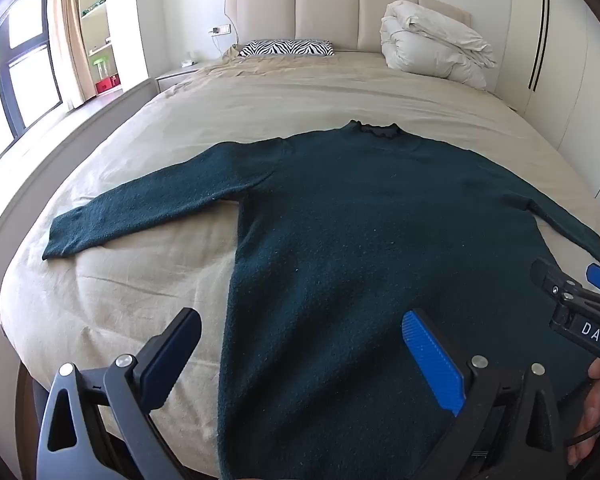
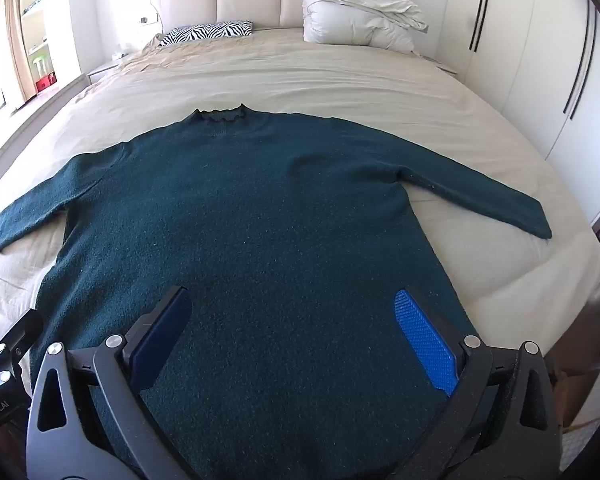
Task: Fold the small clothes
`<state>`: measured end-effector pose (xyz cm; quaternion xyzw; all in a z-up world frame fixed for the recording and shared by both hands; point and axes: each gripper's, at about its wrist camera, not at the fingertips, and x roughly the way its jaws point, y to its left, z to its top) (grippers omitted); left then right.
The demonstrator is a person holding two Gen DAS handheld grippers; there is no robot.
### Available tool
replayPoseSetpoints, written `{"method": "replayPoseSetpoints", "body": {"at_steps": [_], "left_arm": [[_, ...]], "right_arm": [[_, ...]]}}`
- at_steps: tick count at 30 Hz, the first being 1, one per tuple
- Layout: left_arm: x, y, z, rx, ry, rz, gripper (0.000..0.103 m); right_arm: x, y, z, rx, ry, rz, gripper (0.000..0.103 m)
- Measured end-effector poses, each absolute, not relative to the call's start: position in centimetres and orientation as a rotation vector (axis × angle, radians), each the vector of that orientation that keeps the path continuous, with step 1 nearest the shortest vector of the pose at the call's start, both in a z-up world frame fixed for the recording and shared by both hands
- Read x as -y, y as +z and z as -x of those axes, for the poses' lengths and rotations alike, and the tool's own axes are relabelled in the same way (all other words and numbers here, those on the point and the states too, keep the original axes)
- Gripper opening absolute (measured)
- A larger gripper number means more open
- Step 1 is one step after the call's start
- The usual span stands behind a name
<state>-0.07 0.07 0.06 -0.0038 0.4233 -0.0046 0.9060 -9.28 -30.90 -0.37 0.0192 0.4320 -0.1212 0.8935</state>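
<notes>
**Sweater flat on the bed: beware a one-layer pinch**

The sweater (image 1: 360, 240) lies spread in the middle of the frame on the bed (image 1: 148, 280), sleeves out. Your left hand-held gripper (image 1: 300, 344) and right hand-held gripper (image 2: 292, 320) both hover near the hem, jaws wide apart, empty. Grab only the top layer and the fold may skew; the thick knit could slip.
</notes>
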Motion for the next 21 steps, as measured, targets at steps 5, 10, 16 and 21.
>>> {"method": "replayPoseSetpoints", "body": {"at_steps": [5,10,16,21], "left_arm": [[-0.1,0.2,0.3,-0.872,-0.024,0.008,0.103],[-0.4,-0.7,0.5,-0.882,-0.015,0.005,0.103],[-0.2,-0.9,-0.3,-0.892,-0.009,0.010,0.103],[-0.2,-0.7,-0.1,-0.889,-0.010,0.010,0.103]], "right_arm": [[31.1,-0.3,9.2,-0.901,-0.247,-0.046,0.103],[31.4,-0.1,9.1,-0.904,-0.245,-0.049,0.103],[30.6,-0.8,9.2,-0.902,-0.252,-0.031,0.103],[30.5,-0.9,9.3,-0.905,-0.249,-0.031,0.103]]}}
